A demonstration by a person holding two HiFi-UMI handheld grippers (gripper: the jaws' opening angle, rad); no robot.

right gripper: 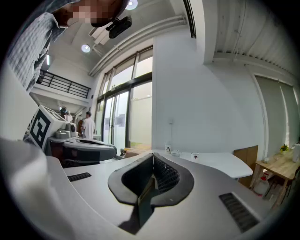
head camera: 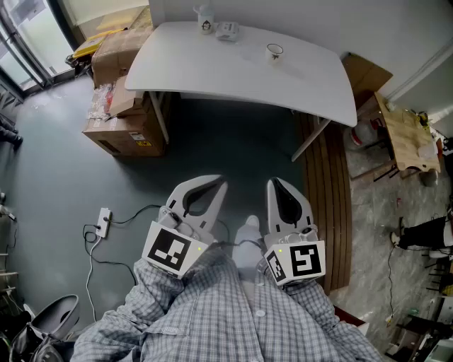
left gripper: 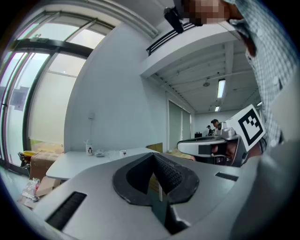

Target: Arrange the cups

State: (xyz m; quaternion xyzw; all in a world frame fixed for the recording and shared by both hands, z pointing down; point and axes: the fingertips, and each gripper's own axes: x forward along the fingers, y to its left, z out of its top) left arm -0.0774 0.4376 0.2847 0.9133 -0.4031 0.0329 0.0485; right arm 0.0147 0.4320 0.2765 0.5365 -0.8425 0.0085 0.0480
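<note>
A white table (head camera: pixel 248 71) stands well ahead of me across the grey floor. On it are a tall white cup (head camera: pixel 205 20) with a dark print, a low clear cup (head camera: pixel 227 30) beside it, and a small white cup (head camera: pixel 274 51) further right. The same cups show far off in the left gripper view as the tall cup (left gripper: pixel 89 149) and the small cup (left gripper: pixel 123 153), and in the right gripper view as the small cup (right gripper: pixel 195 155). My left gripper (head camera: pixel 214 185) and right gripper (head camera: pixel 275 183) hover side by side at waist height, far from the table, both shut and holding nothing.
Cardboard boxes (head camera: pixel 120 106) are stacked left of the table. A power strip (head camera: pixel 103 220) with cables lies on the floor at my left. A slatted wooden strip (head camera: pixel 329 191) runs along the right, with a wooden bench (head camera: pixel 407 138) beyond. A person (right gripper: pixel 87 126) stands far off.
</note>
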